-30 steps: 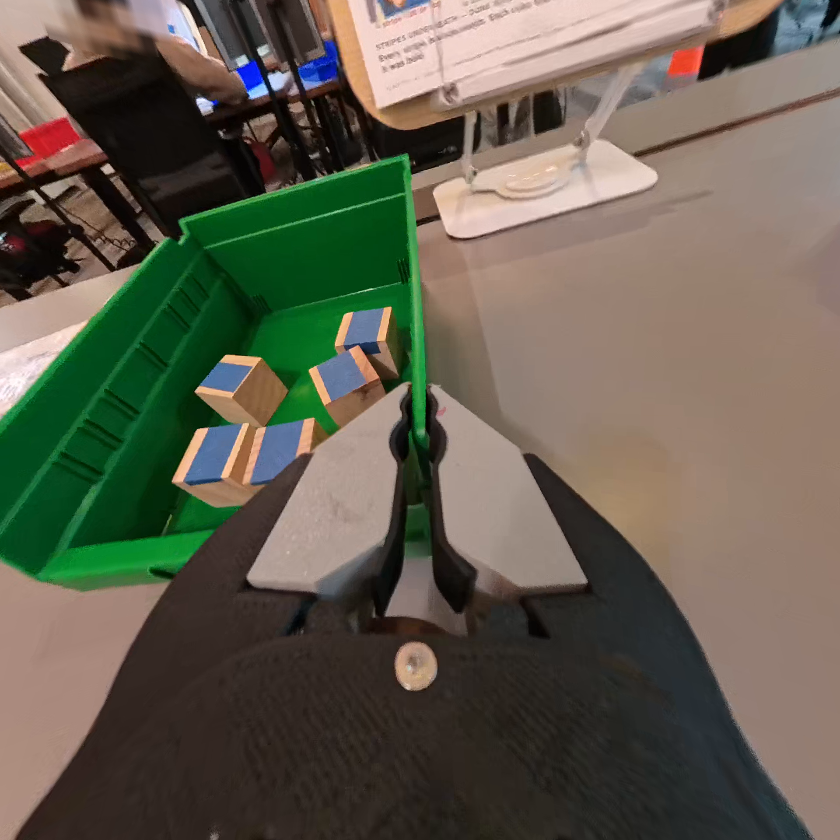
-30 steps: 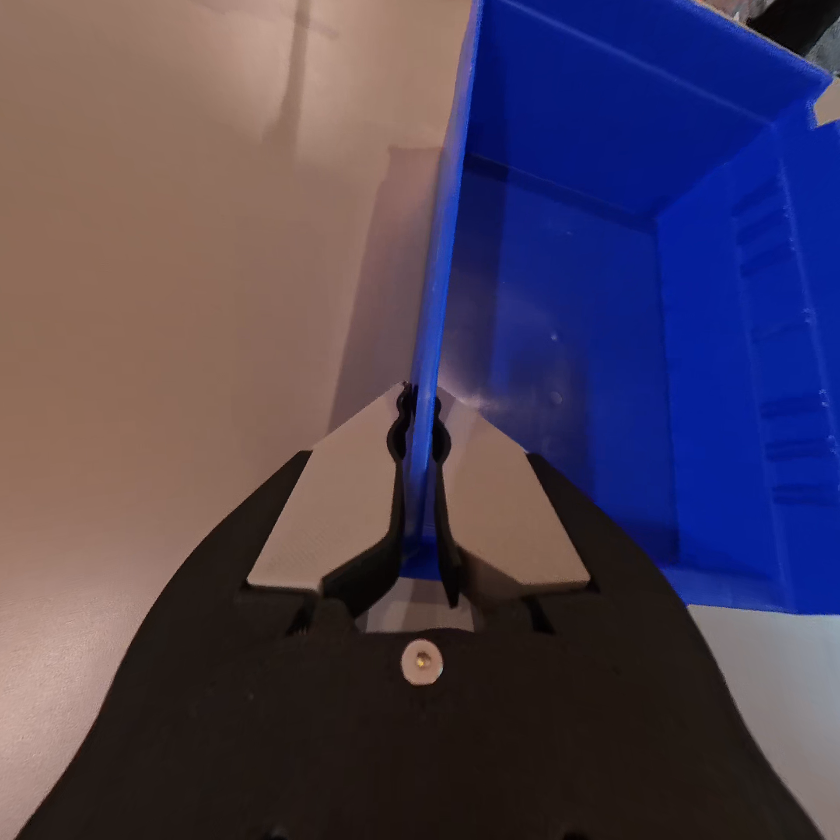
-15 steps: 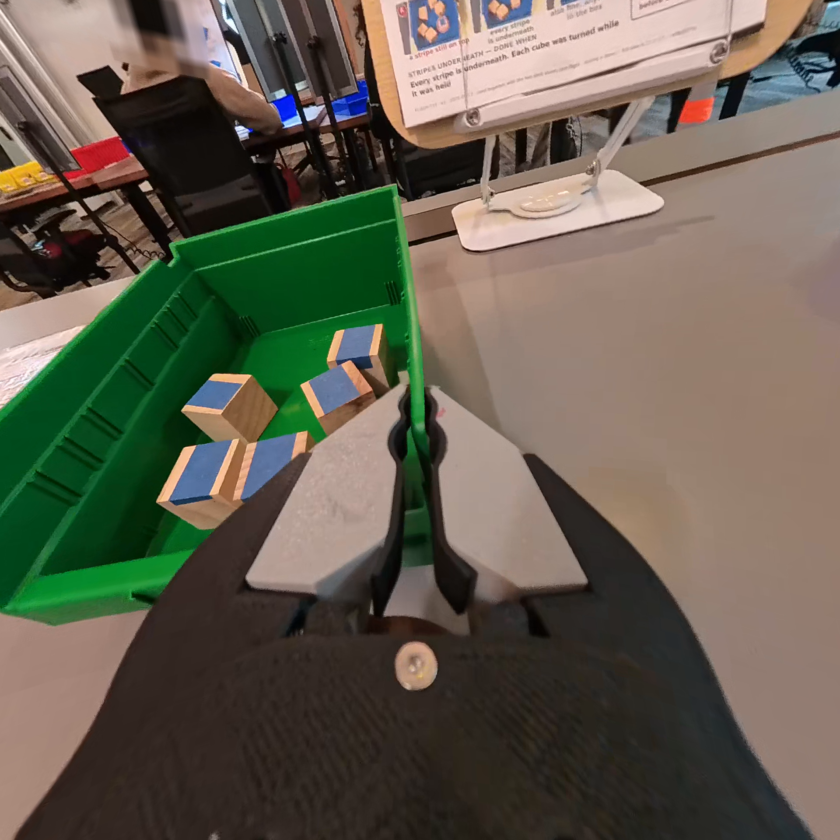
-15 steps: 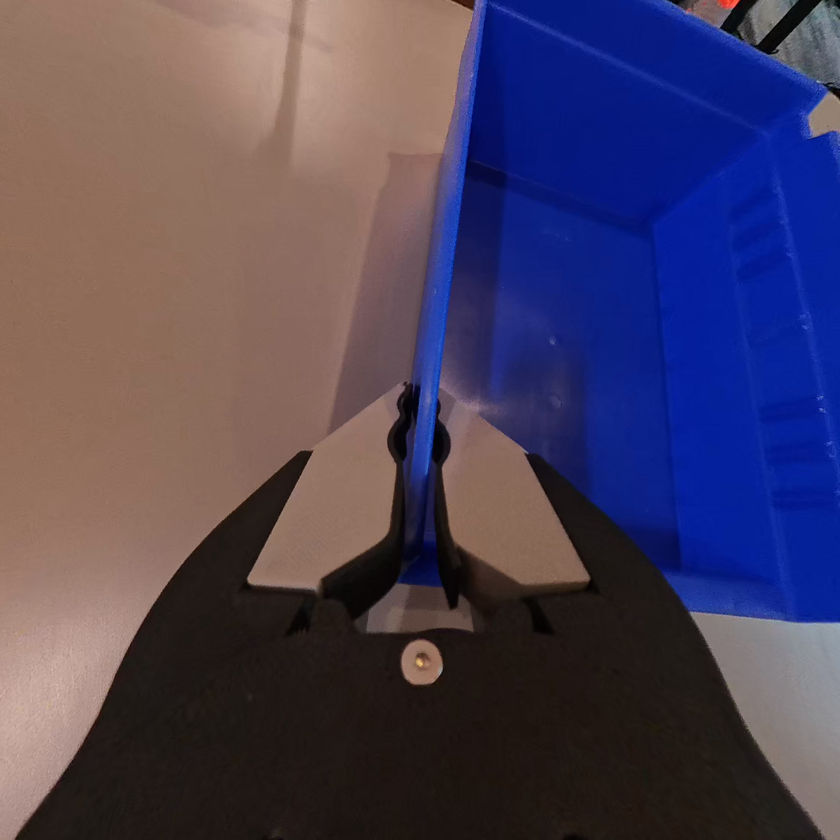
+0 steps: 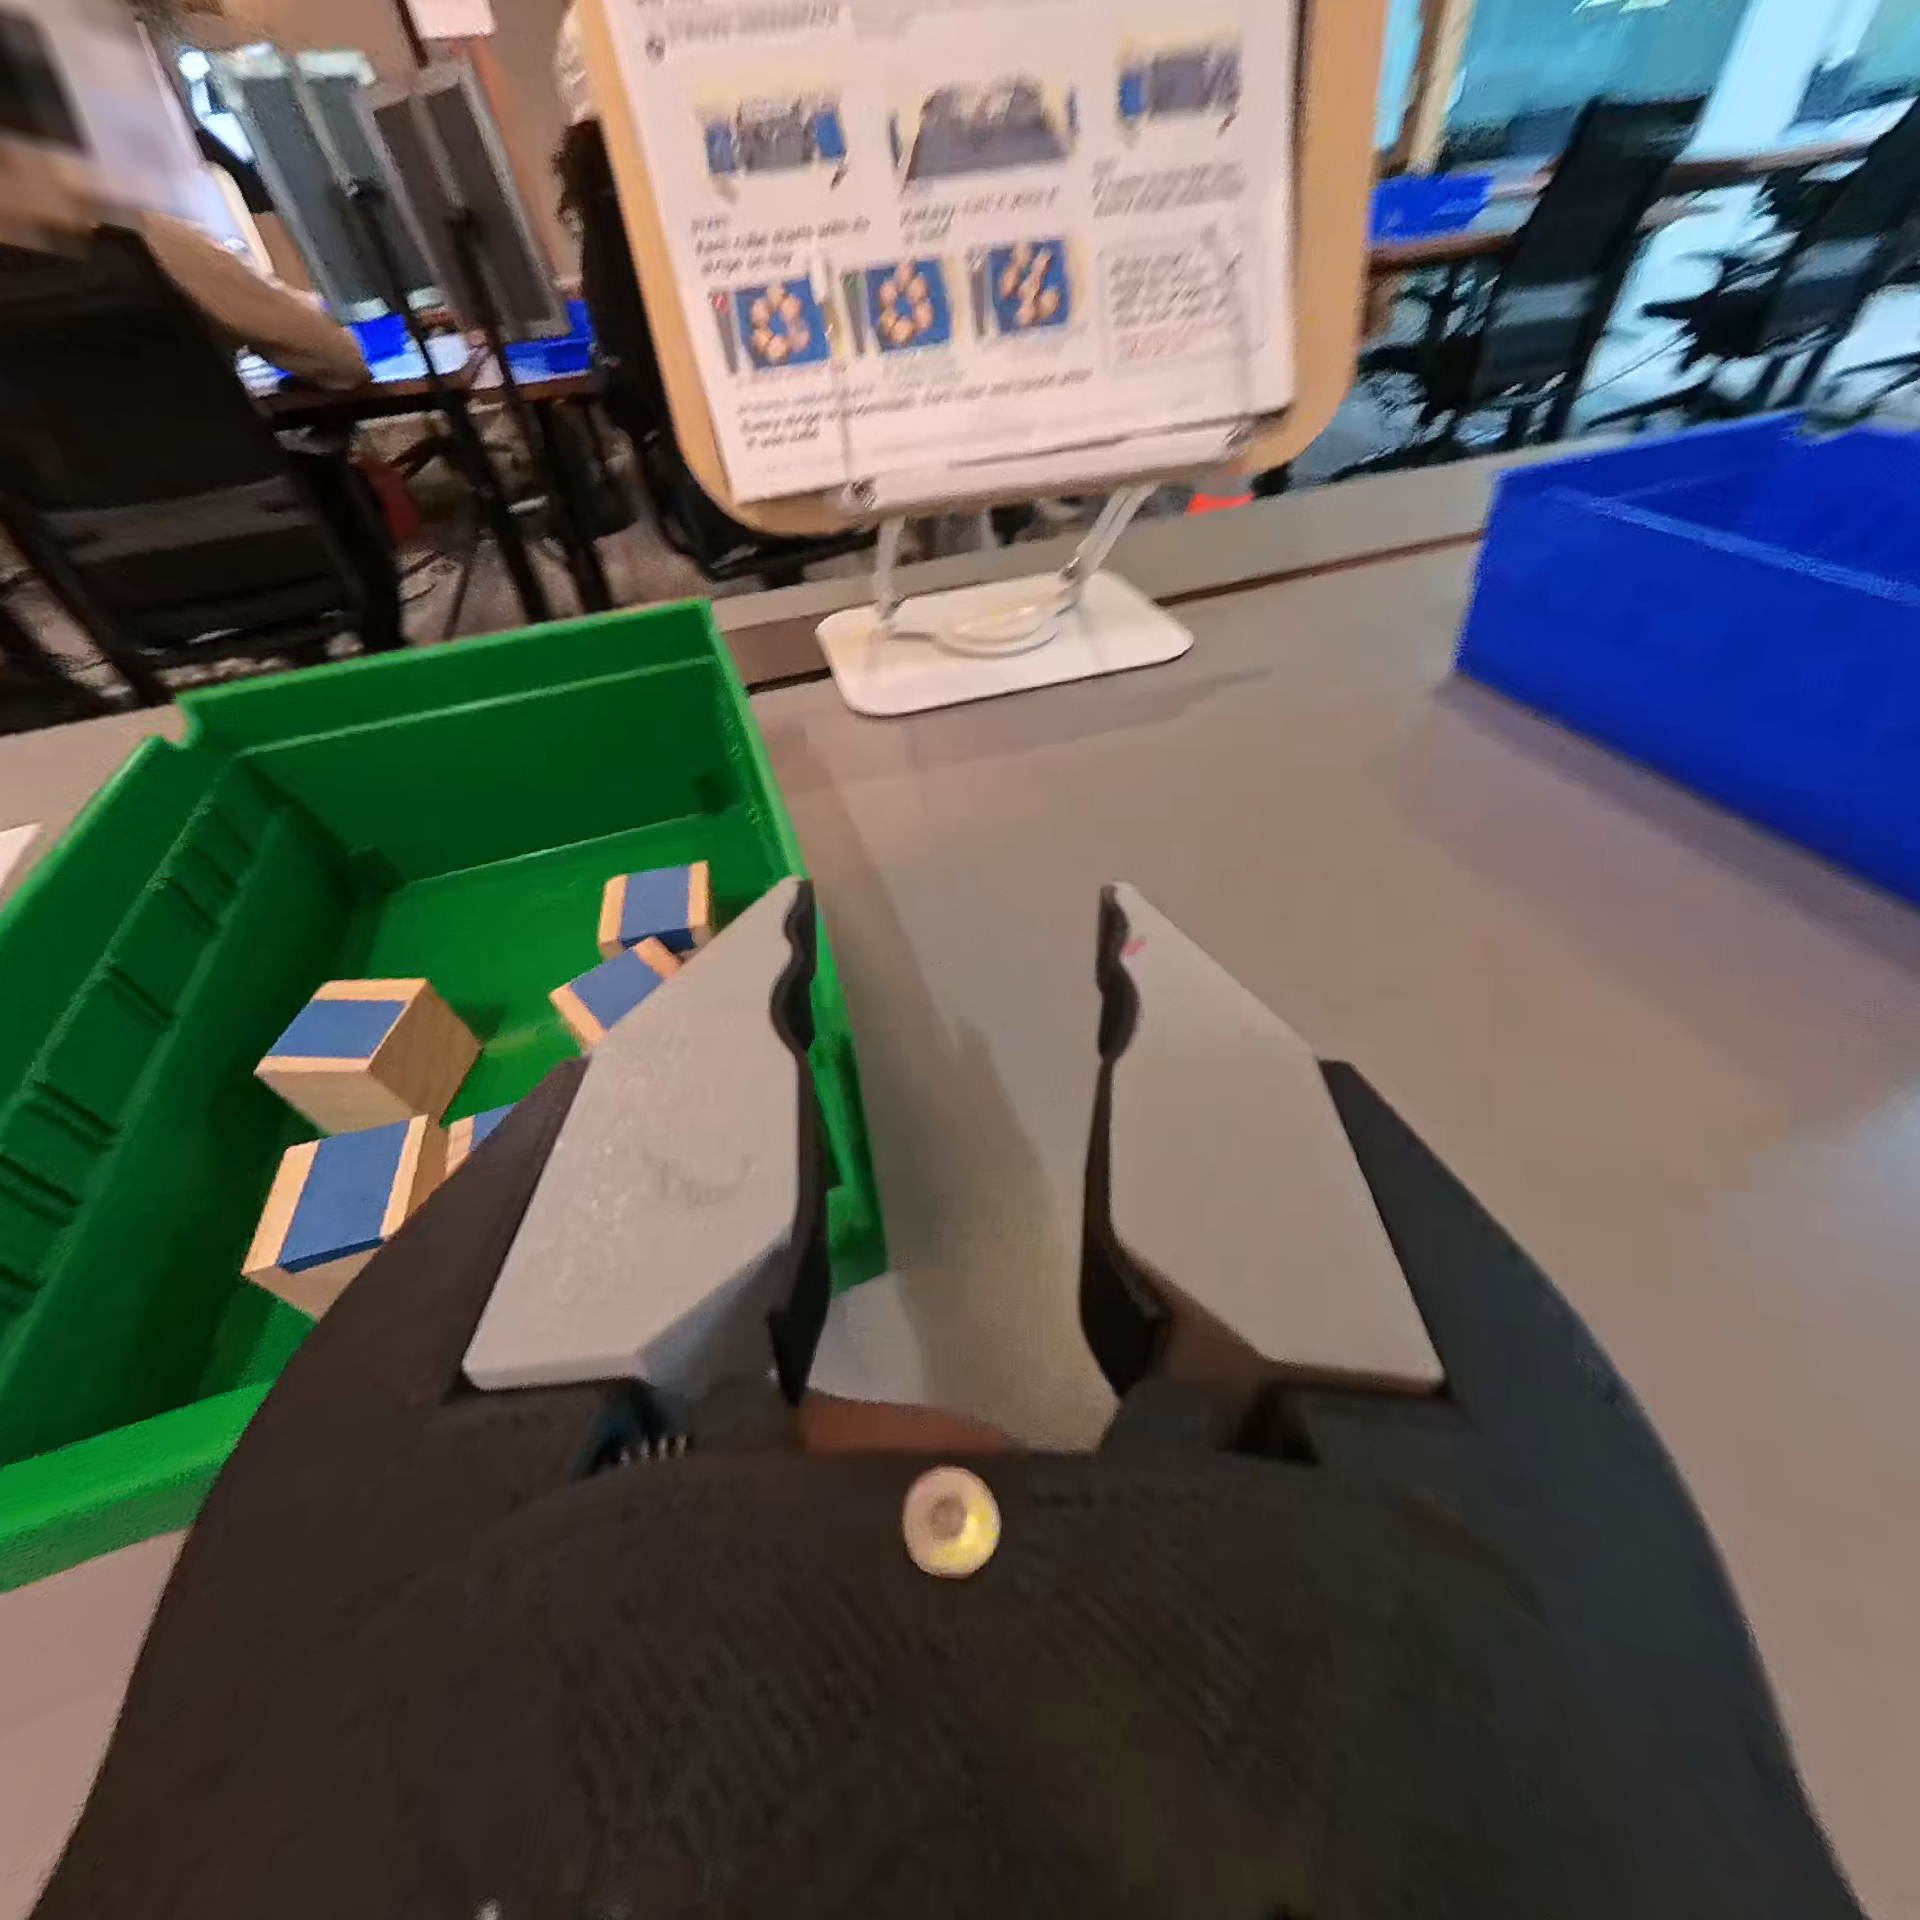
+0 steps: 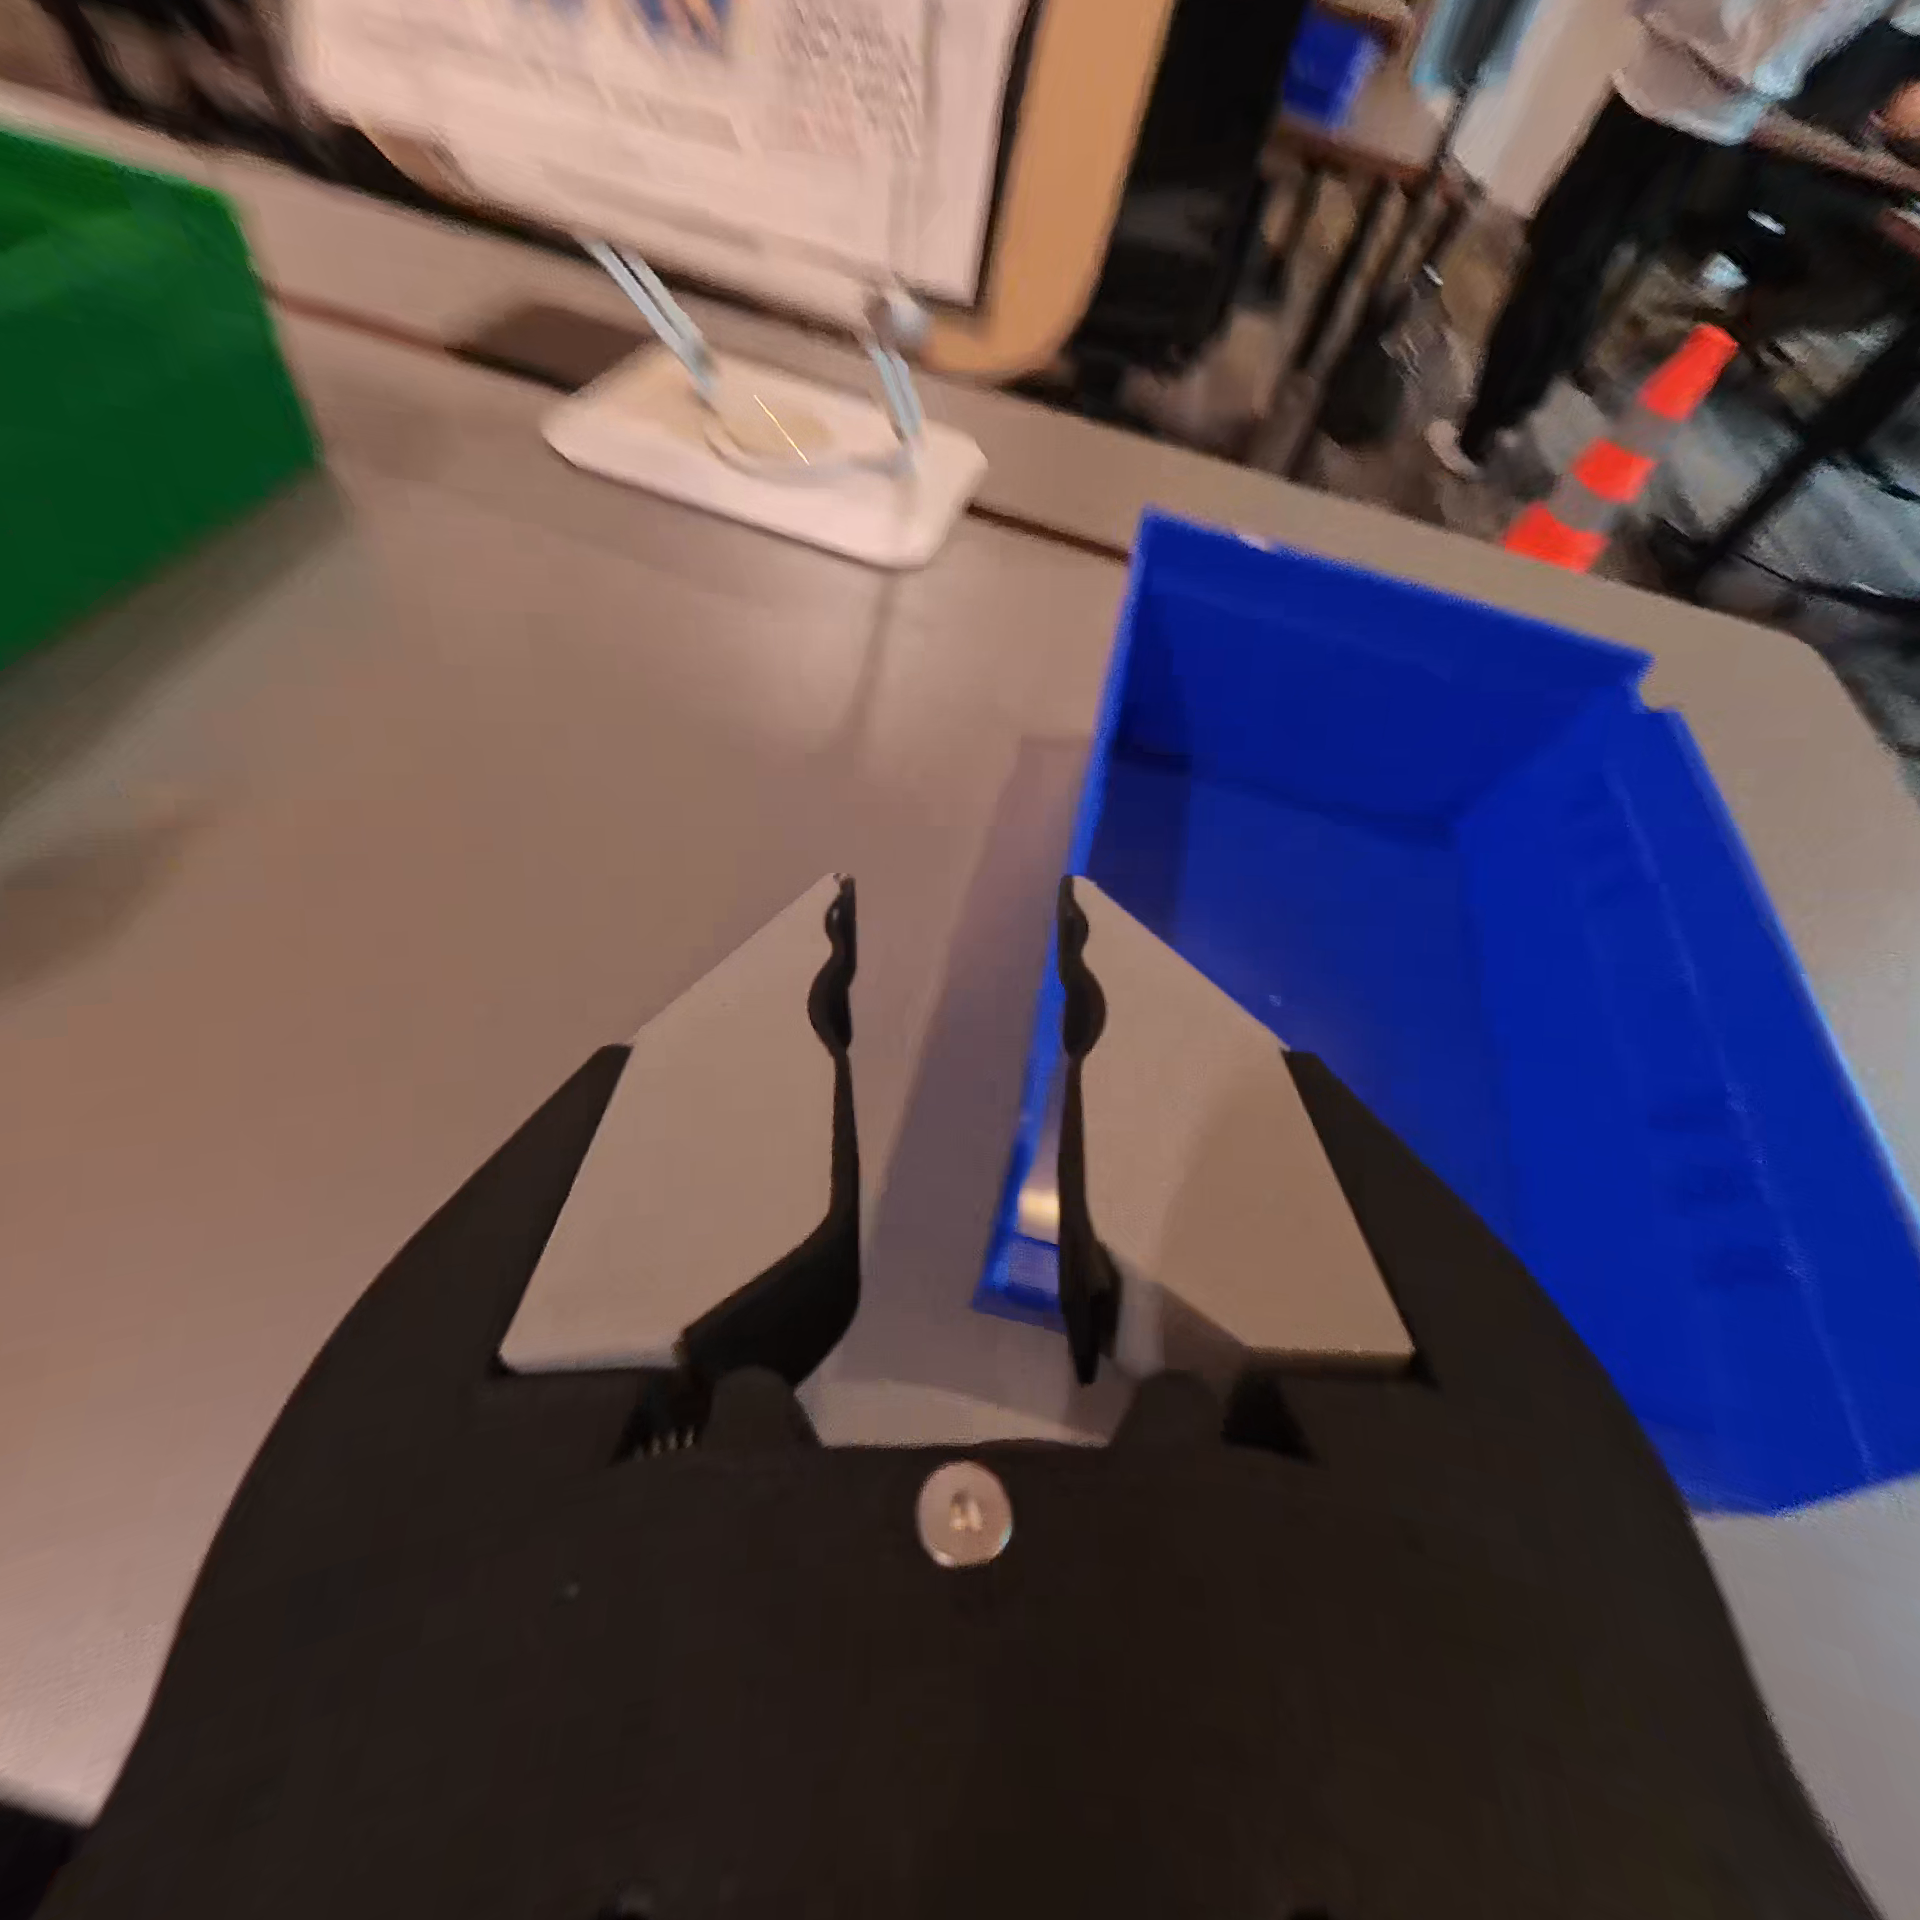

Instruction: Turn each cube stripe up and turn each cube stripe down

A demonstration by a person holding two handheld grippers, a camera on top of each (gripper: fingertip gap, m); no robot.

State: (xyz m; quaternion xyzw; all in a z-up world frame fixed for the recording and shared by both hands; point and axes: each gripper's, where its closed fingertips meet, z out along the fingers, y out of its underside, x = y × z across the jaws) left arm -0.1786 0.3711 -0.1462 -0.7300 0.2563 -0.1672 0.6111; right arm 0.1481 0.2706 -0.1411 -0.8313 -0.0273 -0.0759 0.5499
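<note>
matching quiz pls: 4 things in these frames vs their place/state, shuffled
Things:
1. green bin
2. blue bin
3. left gripper
4. paper stand

States:
A. empty inside
B. jaws apart, gripping nothing
C. holds wooden cubes, blue stripes facing up
D. at the table's far edge, between the bins

Pairs: 1-C, 2-A, 3-B, 4-D

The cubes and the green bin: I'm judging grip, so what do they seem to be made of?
The cubes look like pale unfinished wood: faint grain on the side faces, with a matte blue stripe, paint or tape, on top. The green bin looks like moulded plastic: even colour, slight sheen, ribbed inner wall.
</note>
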